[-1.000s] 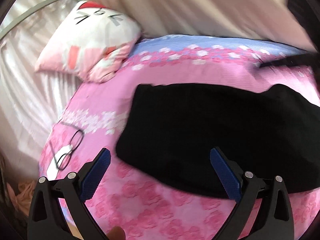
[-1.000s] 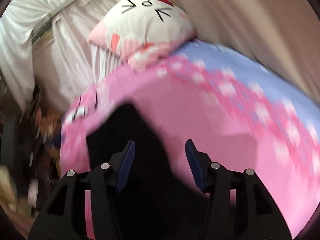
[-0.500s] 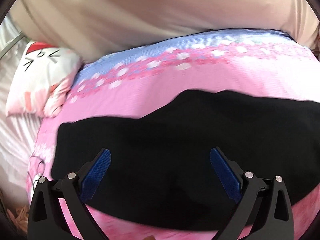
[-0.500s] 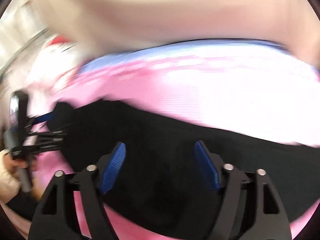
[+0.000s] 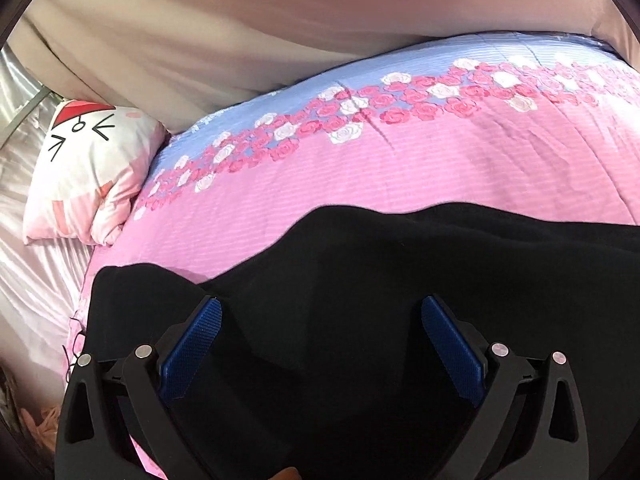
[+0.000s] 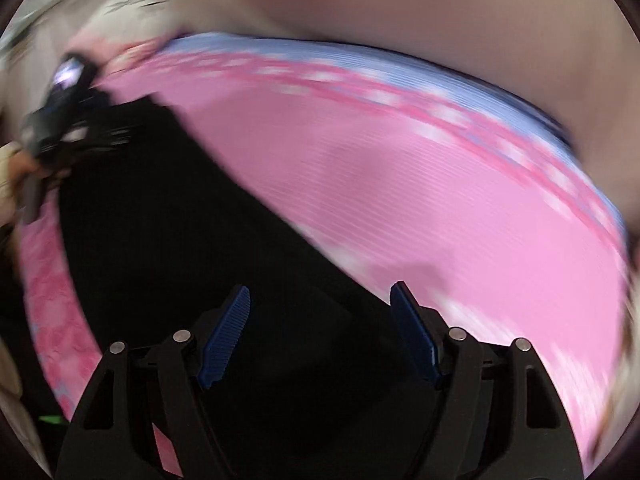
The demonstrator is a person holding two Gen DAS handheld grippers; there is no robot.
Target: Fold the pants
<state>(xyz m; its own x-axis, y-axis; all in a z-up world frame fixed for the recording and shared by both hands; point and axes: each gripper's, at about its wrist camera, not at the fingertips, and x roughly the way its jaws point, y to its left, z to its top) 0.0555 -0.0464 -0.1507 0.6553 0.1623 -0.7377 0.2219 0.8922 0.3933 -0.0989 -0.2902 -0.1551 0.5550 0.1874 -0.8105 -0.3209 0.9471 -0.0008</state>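
The black pants (image 5: 400, 300) are lying spread across the pink bed (image 5: 360, 168), apparently folded lengthwise already into a long band; that is a judgement, since the dark cloth hides its layers. The left claw (image 5: 320, 344) is hanging released over one end, gripping nothing. The right claw (image 6: 320, 332), its jaws having just been opening, is hanging released over the other end with only cloth below. The crosswise folds are probably still waiting.
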